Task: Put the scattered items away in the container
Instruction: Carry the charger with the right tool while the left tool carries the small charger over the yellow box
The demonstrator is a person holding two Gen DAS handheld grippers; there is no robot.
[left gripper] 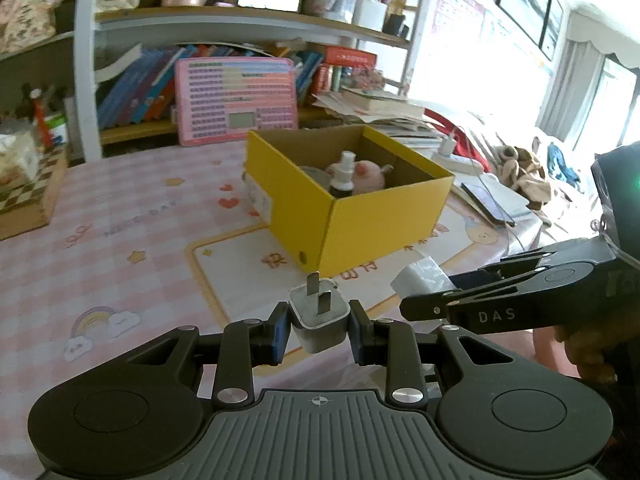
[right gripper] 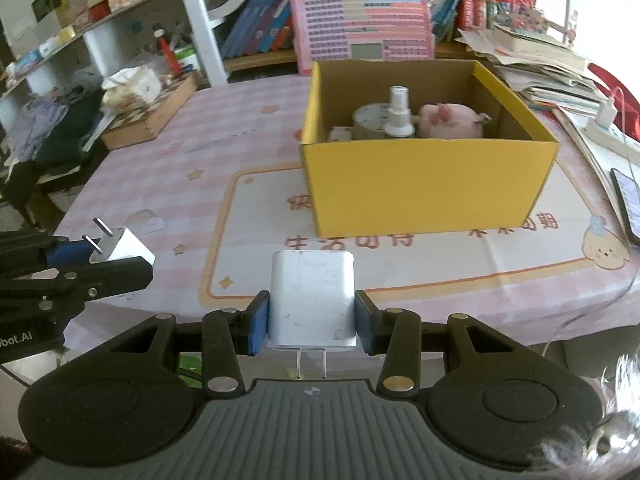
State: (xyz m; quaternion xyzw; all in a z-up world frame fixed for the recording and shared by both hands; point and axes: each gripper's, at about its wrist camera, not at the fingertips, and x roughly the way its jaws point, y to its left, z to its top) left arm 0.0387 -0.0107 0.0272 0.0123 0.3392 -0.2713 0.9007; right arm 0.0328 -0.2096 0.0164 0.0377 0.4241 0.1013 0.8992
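A yellow cardboard box (left gripper: 376, 224) (right gripper: 424, 184) stands open on the pink checked tablecloth, holding a spray bottle (right gripper: 399, 114), a round tin (right gripper: 370, 120) and a pink plush toy (right gripper: 452, 120). My left gripper (left gripper: 320, 328) is shut on a small white plug adapter (left gripper: 319, 314), prongs pointing up and away, in front of the box. My right gripper (right gripper: 312, 320) is shut on a larger white charger block (right gripper: 312, 298), prongs toward the camera. Each gripper shows in the other's view, the right gripper (left gripper: 424, 300) beside the left, the left gripper (right gripper: 100, 264) low on the left, both short of the box.
A wooden chessboard box (right gripper: 148, 118) with a tissue pack sits at the table's left. A pink keyboard toy (right gripper: 362, 24) leans on the bookshelf behind the box. A phone (right gripper: 628, 204), a power strip (right gripper: 608, 128) and stacked papers (right gripper: 536, 68) crowd the right side.
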